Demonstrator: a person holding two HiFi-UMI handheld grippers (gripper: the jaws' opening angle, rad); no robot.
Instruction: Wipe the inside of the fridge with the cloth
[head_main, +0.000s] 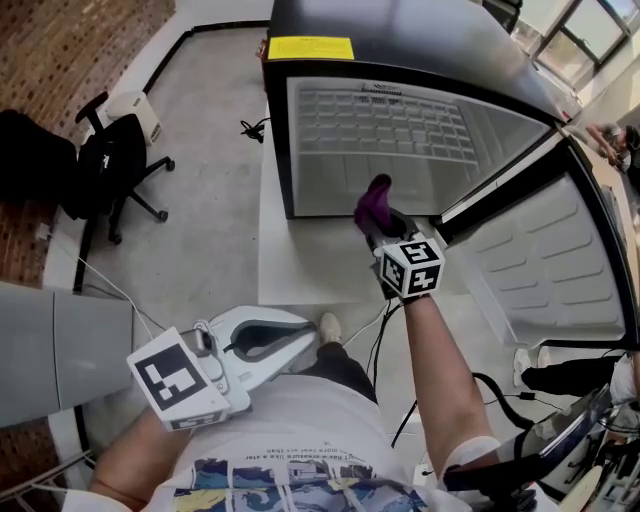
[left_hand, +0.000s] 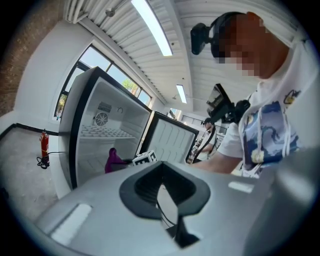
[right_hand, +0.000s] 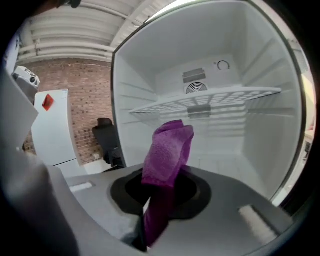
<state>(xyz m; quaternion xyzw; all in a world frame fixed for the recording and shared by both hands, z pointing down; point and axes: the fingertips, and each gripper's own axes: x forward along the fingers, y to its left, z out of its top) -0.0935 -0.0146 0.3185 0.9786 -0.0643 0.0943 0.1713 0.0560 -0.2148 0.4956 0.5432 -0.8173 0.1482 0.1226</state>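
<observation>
The black fridge stands open in the head view, showing a white inside and a wire shelf. Its door is swung out to the right. My right gripper is shut on a purple cloth and hangs just in front of the fridge's lower opening. In the right gripper view the cloth sticks up from between the jaws of the right gripper, below the shelf. My left gripper is held back near the person's torso, shut and holding nothing. Its view looks sideways at the fridge.
A black office chair stands on the floor at the left, and a grey cabinet sits at the near left. Cables trail on the floor by the door. Another person is at the far right edge. The fridge rests on a white base.
</observation>
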